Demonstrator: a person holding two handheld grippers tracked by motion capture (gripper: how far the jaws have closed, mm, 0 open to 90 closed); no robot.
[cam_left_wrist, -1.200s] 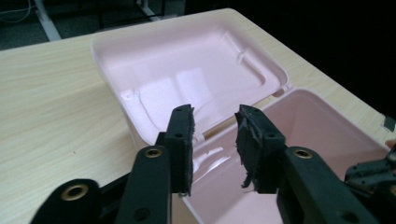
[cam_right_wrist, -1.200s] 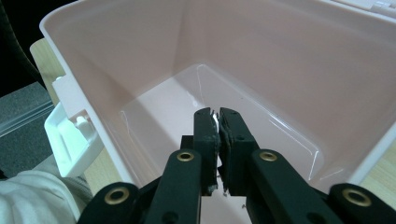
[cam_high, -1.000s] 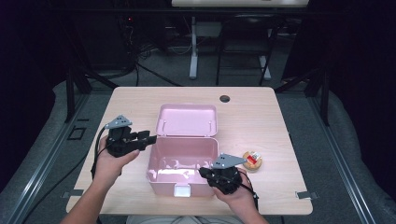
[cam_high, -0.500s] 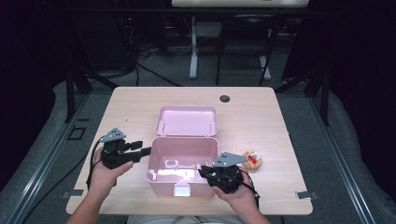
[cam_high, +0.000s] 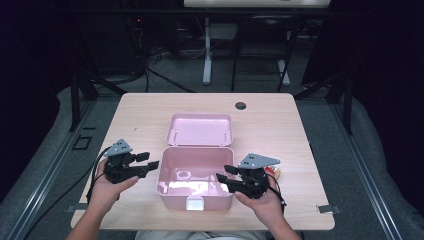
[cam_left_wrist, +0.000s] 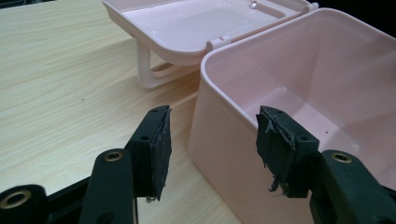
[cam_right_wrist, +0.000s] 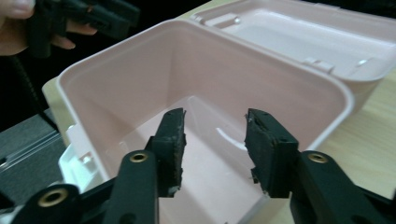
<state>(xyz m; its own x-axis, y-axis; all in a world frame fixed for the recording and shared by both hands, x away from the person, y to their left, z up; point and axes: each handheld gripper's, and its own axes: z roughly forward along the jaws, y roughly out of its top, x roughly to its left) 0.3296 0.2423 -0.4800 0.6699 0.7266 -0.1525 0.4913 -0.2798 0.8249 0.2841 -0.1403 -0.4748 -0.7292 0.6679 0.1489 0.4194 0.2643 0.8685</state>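
Presently we find the open pink plastic box (cam_high: 195, 175) between both grippers. The left gripper (cam_high: 150, 161), jaws just opening and empty, straddles its near wall; the right gripper (cam_high: 223, 173), likewise just opening and empty, hangs over its cavity.

I can read no text, label, brand, number or sign anywhere: the pink box (cam_high: 197, 180) and its open lid (cam_high: 200, 129) are plain, the tabletop (cam_high: 280, 130) is bare wood grain, and my black fingers (cam_left_wrist: 156, 149) carry no markings.
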